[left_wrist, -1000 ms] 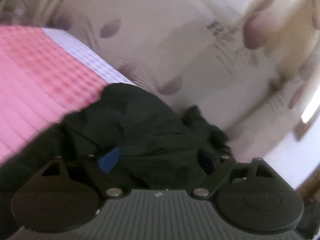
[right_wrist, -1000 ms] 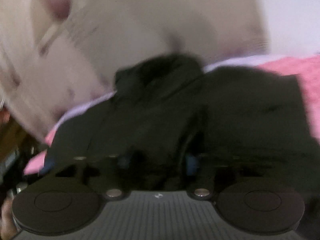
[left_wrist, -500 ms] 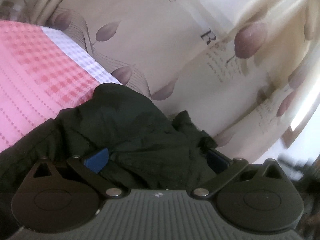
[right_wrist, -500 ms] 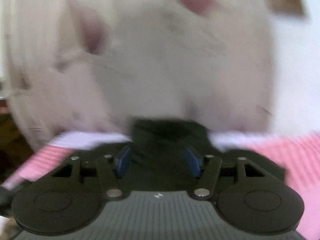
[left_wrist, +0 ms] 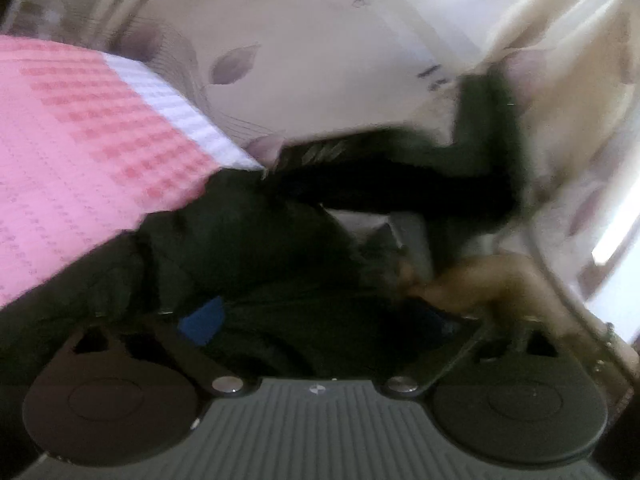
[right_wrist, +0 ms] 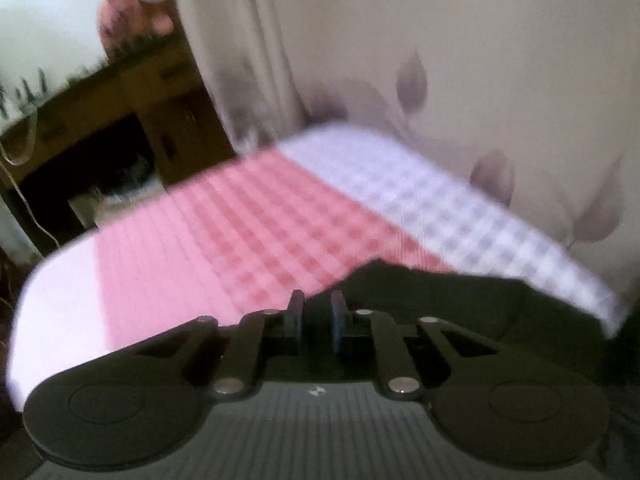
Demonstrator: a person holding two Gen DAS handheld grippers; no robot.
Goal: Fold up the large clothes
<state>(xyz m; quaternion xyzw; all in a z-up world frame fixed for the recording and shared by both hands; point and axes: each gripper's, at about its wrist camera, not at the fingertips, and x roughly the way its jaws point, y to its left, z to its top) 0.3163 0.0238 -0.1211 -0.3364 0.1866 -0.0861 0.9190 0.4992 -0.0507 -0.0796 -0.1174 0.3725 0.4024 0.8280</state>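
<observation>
A dark green garment [left_wrist: 260, 248] lies bunched on the pink checked bed cover [left_wrist: 80, 140]. My left gripper [left_wrist: 324, 322] rests low against it, its jaws wide and closing, with a bulge of the fabric between the blue pads [left_wrist: 200, 320]. Whether the pads press on it I cannot tell. In the right wrist view the garment [right_wrist: 460, 312] rises in a peak to my right gripper [right_wrist: 316, 316]. Its jaws are closing to a narrow gap with dark cloth pinched in it. A blurred hand [left_wrist: 472, 284] and a dark blurred gripper body [left_wrist: 400, 172] show to the right in the left wrist view.
The bed cover [right_wrist: 240, 232] runs pink with a white checked band [right_wrist: 440, 208] along the far edge. A cream curtain with leaf prints [right_wrist: 480, 60] hangs right behind the bed. A brown wooden cabinet [right_wrist: 120, 120] stands beyond the bed's left end.
My right gripper swung away across the bed and drew its jaws nearly together on the cloth. A hand and a blurred dark gripper came into the left wrist view; the left gripper stayed put.
</observation>
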